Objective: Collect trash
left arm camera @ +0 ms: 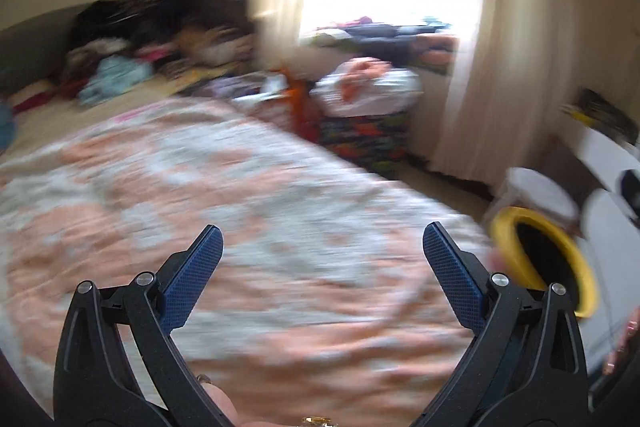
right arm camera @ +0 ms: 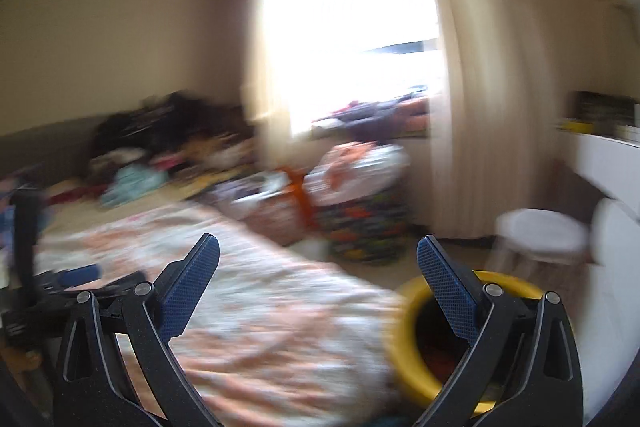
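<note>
Both grippers, left (left arm camera: 322,247) and right (right arm camera: 318,259), spread wide, empty, over floral bedspread (left arm camera: 248,211). Yellow-rimmed bin (right arm camera: 416,307) near right, beside bed. No trash discernible through blur; likely light, crushable — pinch mid-body.

Each claw, the left claw (left arm camera: 322,241) and the right claw (right arm camera: 318,253), has two matt black plastic arms with triangular cut-outs, jointed by round silver screws. The fingers (left arm camera: 192,277) carry blue pads with a fine cross-hatched grip texture, tapering to a point. A gold ring (left arm camera: 316,420) shows on a finger below the left claw.
</note>
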Demonstrator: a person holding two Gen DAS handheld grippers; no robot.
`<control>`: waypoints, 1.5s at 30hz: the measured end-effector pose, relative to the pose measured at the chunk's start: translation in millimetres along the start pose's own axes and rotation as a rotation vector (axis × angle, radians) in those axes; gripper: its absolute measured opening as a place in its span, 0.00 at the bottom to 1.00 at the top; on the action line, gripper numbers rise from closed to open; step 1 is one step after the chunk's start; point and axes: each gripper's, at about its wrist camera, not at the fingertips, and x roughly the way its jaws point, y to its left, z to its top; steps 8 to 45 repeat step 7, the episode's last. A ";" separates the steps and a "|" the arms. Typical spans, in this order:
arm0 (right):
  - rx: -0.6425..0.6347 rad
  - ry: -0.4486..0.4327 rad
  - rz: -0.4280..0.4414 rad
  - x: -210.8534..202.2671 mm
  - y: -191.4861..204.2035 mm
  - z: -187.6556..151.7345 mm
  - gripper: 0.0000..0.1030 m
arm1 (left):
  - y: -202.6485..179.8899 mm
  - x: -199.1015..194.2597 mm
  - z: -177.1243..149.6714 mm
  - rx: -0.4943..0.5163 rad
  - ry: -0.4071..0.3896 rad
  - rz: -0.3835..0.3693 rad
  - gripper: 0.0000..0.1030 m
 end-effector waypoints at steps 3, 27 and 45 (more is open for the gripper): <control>-0.058 0.143 0.261 52.2 70.6 1.5 0.94 | 76.5 9.3 -3.9 -0.068 0.050 0.211 0.89; -0.182 0.450 0.548 131.7 188.3 -31.8 0.94 | 174.9 20.6 -22.0 -0.176 0.149 0.471 0.89; -0.182 0.450 0.548 131.7 188.3 -31.8 0.94 | 174.9 20.6 -22.0 -0.176 0.149 0.471 0.89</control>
